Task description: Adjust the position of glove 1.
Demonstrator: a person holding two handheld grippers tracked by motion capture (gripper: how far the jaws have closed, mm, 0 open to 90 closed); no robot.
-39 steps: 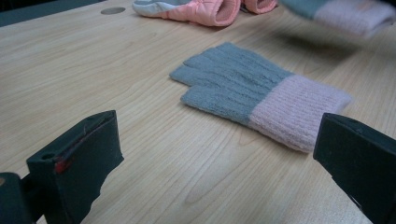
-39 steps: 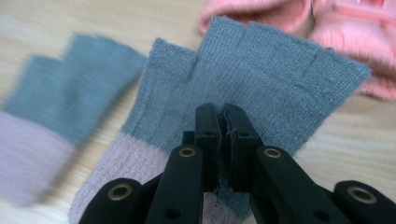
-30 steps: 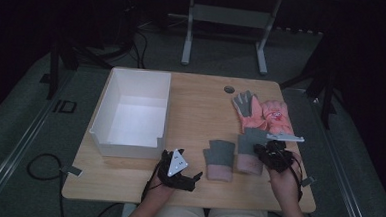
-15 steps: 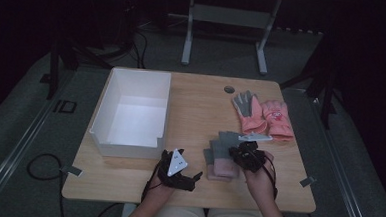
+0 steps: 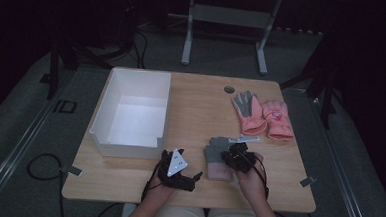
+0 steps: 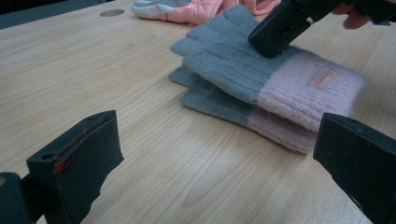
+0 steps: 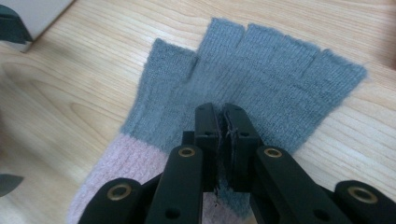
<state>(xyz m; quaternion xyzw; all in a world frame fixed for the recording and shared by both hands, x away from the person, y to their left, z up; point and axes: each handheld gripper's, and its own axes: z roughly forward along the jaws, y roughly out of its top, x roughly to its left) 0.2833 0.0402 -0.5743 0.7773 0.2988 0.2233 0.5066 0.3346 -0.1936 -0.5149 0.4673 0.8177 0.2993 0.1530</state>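
Near the table's (image 5: 127, 182) front edge, we pinch the top grey-and-pink fingerless glove (image 7: 261, 70) with our right gripper (image 7: 223, 122), jaws closed on its knit; it lies stacked on its twin. Our left gripper (image 6: 224, 163) rests just beside, jaws wide.

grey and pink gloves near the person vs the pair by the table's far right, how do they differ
The grey and pink gloves are fingerless, stacked one on the other; the far pair has full fingers and lies side by side. The near ones are grey with pale pink cuffs; the far ones are brighter pink, one with a grey front. The right hand-held gripper is shut on the near top glove; the far pair lies untouched. Both pairs rest on the table.
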